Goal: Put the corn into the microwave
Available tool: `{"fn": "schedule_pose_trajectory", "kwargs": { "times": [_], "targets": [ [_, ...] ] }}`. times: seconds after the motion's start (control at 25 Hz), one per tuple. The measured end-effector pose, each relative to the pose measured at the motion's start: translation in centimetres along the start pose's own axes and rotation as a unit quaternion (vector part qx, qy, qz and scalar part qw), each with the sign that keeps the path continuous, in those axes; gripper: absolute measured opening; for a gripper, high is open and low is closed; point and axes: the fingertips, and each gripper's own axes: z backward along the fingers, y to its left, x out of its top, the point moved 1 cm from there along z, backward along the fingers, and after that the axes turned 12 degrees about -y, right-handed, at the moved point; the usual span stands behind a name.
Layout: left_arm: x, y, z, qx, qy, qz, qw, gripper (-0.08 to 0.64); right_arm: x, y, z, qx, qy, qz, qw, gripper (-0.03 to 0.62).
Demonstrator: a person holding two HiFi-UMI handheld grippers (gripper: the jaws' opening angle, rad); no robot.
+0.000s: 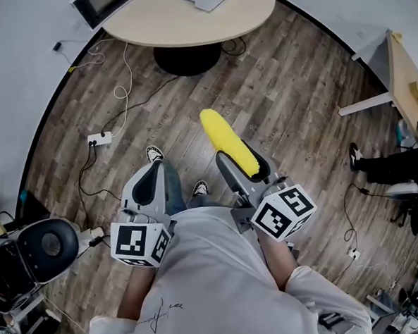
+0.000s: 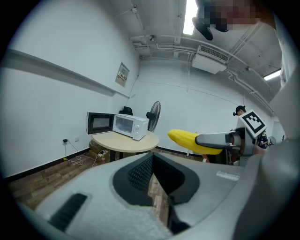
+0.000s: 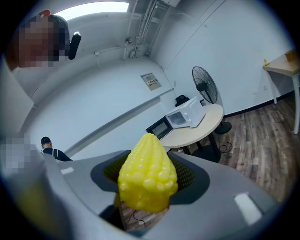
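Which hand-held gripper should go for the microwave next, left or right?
Right. The right hand-held gripper is closed on the corn, while the left hand-held gripper is empty. The microwave on the round table ahead has its door open, so the left seems unneeded.

The head view looks steeply down from above the person onto the wooden floor. Both gripper views face nearly level across the room. All three share the distant round counter; both gripper views show its microwave.
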Motion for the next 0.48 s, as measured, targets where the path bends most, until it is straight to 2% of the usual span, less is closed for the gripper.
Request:
{"fn": "schedule_pose_trajectory", "kwargs": {
  "times": [0.48],
  "targets": [
    [1.8, 5.2, -5.2, -0.001, -0.007, 0.004, 1.0000, -0.012, 1.3, -0.6, -7.6, 0.010, 0.000, 0.007, 1.000, 0.259]
  ]
}}
